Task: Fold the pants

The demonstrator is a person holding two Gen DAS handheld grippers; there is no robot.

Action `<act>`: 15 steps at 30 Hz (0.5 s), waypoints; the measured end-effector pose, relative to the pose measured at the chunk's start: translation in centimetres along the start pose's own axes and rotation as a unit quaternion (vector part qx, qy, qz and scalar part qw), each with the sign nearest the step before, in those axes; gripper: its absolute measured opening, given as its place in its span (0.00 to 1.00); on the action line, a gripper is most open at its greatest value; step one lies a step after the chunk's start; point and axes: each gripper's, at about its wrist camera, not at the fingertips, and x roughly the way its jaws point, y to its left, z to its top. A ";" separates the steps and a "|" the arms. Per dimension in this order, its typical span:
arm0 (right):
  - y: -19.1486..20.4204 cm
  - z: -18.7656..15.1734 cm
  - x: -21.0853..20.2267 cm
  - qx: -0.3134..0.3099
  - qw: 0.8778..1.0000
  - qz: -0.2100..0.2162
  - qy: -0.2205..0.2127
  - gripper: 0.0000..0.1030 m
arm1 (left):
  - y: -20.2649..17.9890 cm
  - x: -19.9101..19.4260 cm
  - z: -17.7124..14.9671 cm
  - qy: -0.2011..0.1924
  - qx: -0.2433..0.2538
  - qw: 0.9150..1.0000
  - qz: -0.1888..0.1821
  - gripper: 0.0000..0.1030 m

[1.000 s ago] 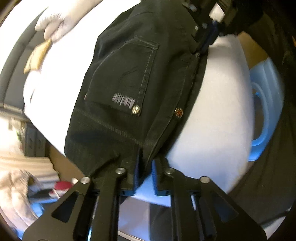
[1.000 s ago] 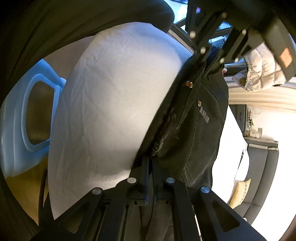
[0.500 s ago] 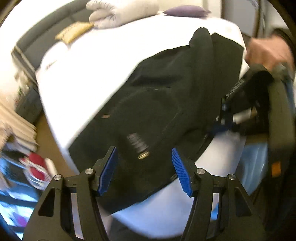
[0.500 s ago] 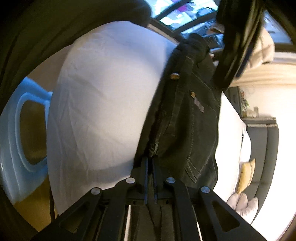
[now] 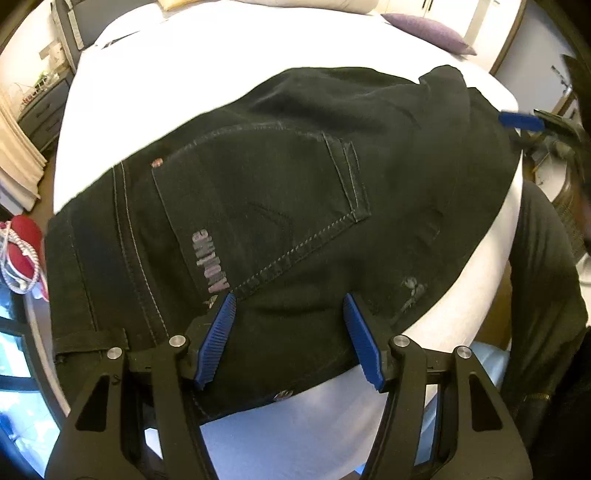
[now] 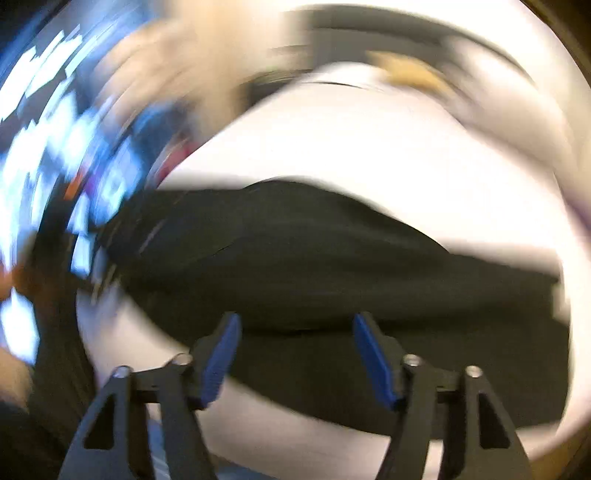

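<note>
The black pants [image 5: 280, 206] lie folded on the white bed [image 5: 229, 62], back pocket and grey logo facing up. My left gripper [image 5: 290, 332] hovers open and empty over the waistband end near the bed's edge. In the right wrist view, heavily blurred, the pants [image 6: 325, 258] show as a dark mass on the bed [image 6: 369, 147], and my right gripper [image 6: 295, 350] is open and empty just above their near edge. A blue pad of the right gripper [image 5: 521, 122] shows at the far right of the left wrist view.
A purple pillow [image 5: 424, 29] and a yellow cushion [image 5: 177, 3] lie at the bed's far side. A red item with white cord [image 5: 22, 254] sits on the floor at left. The person's dark sleeve [image 5: 543, 295] is at right.
Both grippers have let go of the pants and opened. The left drew back over the waistband; the right swung round fast, so its view blurs. The pants now lie flat on the bed.
</note>
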 end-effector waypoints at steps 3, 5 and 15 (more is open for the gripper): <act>-9.5 1.1 -2.5 0.182 0.981 0.035 -0.056 0.63 | -0.7 0.4 0.2 0.009 -0.017 1.000 0.002 0.59; -16.7 0.7 -3.5 0.308 0.944 0.060 -0.106 0.63 | -0.3 0.6 0.2 0.014 -0.040 0.999 -0.007 0.60; -30.2 -2.4 3.6 0.567 0.802 0.131 -0.132 0.62 | -0.4 1.3 0.5 0.027 -0.075 0.997 0.006 0.64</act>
